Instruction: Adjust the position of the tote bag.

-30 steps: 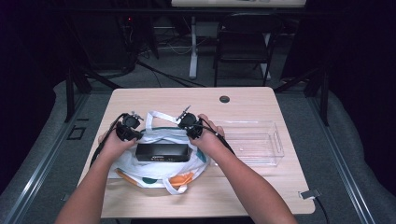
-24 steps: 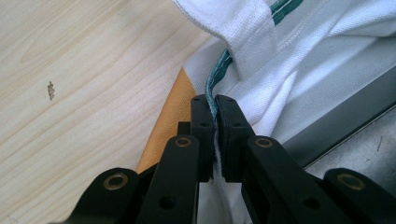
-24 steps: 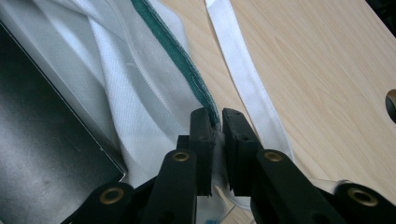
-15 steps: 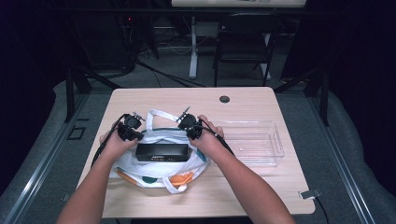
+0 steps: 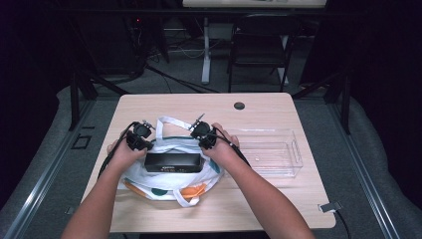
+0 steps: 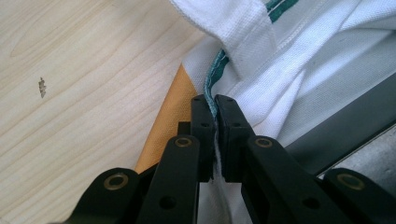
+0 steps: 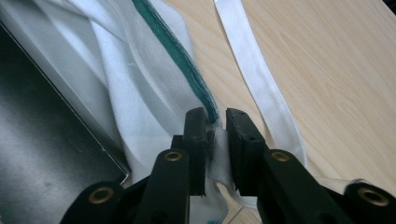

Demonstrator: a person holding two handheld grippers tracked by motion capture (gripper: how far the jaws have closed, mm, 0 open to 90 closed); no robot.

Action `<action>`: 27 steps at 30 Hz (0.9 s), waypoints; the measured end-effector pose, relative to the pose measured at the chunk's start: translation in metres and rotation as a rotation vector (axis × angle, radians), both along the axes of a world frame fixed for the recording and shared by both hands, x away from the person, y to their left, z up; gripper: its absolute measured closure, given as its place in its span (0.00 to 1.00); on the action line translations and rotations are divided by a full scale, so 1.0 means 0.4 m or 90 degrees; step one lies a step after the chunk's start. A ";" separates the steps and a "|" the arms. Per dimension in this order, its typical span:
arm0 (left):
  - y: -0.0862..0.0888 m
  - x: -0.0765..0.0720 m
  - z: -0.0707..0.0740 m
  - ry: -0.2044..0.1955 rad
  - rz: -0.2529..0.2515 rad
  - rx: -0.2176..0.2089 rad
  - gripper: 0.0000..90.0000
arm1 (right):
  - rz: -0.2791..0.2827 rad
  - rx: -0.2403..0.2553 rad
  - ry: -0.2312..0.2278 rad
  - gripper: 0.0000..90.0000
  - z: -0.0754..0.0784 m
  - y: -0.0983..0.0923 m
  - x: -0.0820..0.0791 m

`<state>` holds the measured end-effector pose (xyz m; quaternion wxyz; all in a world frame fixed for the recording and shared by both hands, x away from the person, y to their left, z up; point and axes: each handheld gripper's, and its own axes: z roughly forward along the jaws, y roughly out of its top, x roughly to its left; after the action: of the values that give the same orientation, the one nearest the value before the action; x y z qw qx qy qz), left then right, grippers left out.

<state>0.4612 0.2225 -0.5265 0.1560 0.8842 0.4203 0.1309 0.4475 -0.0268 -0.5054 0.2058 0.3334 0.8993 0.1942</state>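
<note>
Although your hands cover much of both tools in the high view, you can see the white tote bag (image 5: pixel 171 172) lying near the front edge of the table (image 5: pixel 259 107), with a black box (image 5: pixel 173 161) sitting in its mouth between your two grippers. Your left gripper (image 6: pixel 215 105) is pinched tight on the bag's green-trimmed rim (image 6: pixel 212 77); in the left gripper view the cloth runs straight into the closed gap, and how far it reaches behind the jaws is hidden. Your right gripper (image 7: pixel 216 117) has just been easing apart: in the right gripper view a narrow gap stands between the jaws, the rim cloth sits in it, against the left jaw and clear of the right one. A loose white strap (image 7: pixel 257 79) lies on the wood beside that gripper. The box is cut off in both gripper views. The clear plastic bin (image 5: pixel 271 152) stands just right of the bag.
</note>
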 end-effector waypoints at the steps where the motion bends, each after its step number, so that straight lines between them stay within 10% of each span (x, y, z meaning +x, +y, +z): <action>1: 0.000 0.000 0.000 0.000 0.000 0.000 0.96 | -0.004 0.012 0.001 0.85 0.001 -0.002 -0.001; 14: 0.000 -0.001 -0.001 0.002 0.000 0.002 0.97 | 0.007 0.082 -0.031 0.69 0.066 -0.032 -0.043; 27: 0.000 -0.001 0.000 0.001 -0.001 0.001 0.97 | 0.014 0.107 0.005 0.64 0.101 -0.063 -0.111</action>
<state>0.4606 0.2224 -0.5267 0.1550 0.8847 0.4200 0.1301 0.4031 -0.0519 -0.4650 0.1711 0.3403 0.8843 0.2701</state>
